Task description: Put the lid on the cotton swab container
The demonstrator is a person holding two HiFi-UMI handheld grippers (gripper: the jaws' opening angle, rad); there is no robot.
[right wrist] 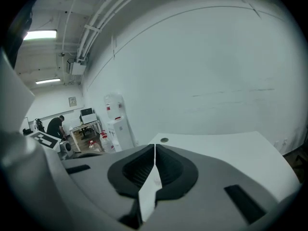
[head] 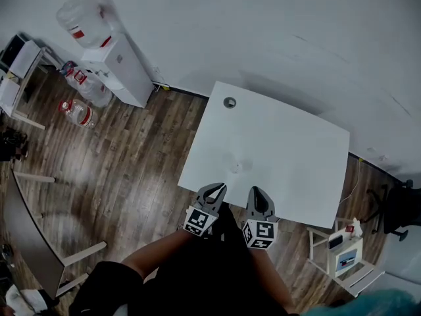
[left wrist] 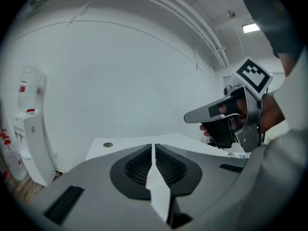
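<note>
1. Floor (head: 131,170): dark wood planks with a matte grain, filling the left half of the frame. It is no hazard itself, but anything knocked off the table lands here.
2. Table (head: 296,170): a white, flat, smooth rectangular top at centre frame. We judge that a light thing nudged sideways on it would skate.
3. Dispenser (head: 125,68): a white box with a clear bottle on top, upper left, well apart from the work.
4. Left gripper (head: 217,189) and right gripper (head: 258,193): hard grey shells with ribbed dark pads and marker cubes, at lower centre by the table's near edge. Both jaw pairs are pressed together with nothing between them. Unless spread first, they would only shove the piece.
5. Container (head: 241,166): a faint clear shape on the table, just above the grippers in the frame. We cannot tell the lid apart from it. Clear plastic on white is easy to misjudge, and a lid set down tilted would not seat.
6. Grommet (head: 229,102): a small grey disc at the table's far edge.
</note>
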